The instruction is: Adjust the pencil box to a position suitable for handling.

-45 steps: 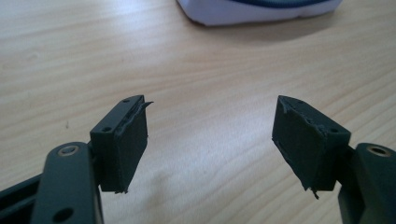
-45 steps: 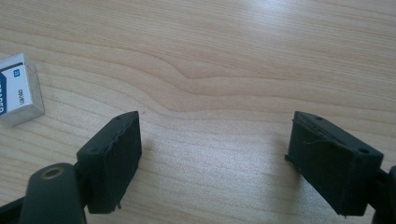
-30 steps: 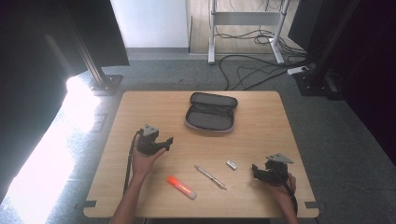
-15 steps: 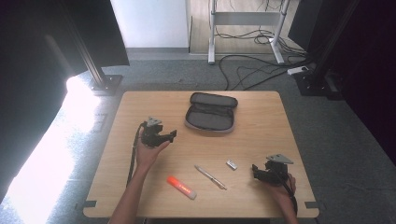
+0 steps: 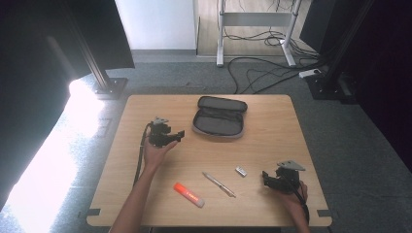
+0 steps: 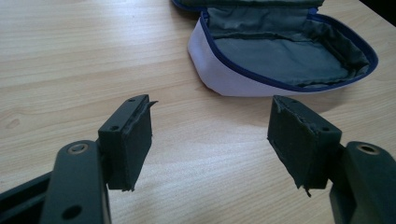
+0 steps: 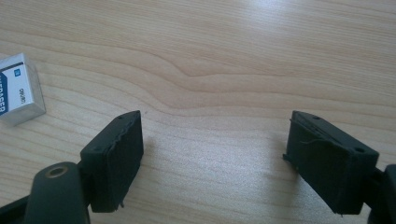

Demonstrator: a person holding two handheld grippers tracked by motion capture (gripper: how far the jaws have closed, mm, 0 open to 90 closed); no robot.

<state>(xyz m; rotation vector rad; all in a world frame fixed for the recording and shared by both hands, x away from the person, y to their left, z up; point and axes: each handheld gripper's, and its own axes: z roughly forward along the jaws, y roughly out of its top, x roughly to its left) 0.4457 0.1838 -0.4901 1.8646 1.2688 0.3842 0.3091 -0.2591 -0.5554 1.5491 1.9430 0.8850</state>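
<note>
Room: grey carpeted floor (image 5: 160,73) with black cables (image 5: 262,73) trailing behind the table, white desk legs (image 5: 221,34) at the back, bright light falling on the left.
Table: light wooden tabletop (image 5: 272,126), rectangular, seen from above.
Pencil case: open grey pencil case (image 5: 218,118) with dark blue edging, lying toward the far middle of the table, its lined inside facing up and nothing to be seen in it.
Left gripper: left gripper (image 5: 171,136) held over the table just left of the pencil case; in the left gripper view its jaws stand wide apart with only bare wood between them, the case just beyond.
Right gripper: right gripper (image 5: 266,178) near the table's front right corner, jaws spread wide over bare wood, gripping nothing.
Eraser: small white eraser (image 5: 240,170) in a sleeve, just left of the right gripper.
Pen: silver pen (image 5: 218,184) lying slantwise near the front middle.
Highlighter: orange highlighter (image 5: 188,194) left of the pen, close to the front edge.
</note>
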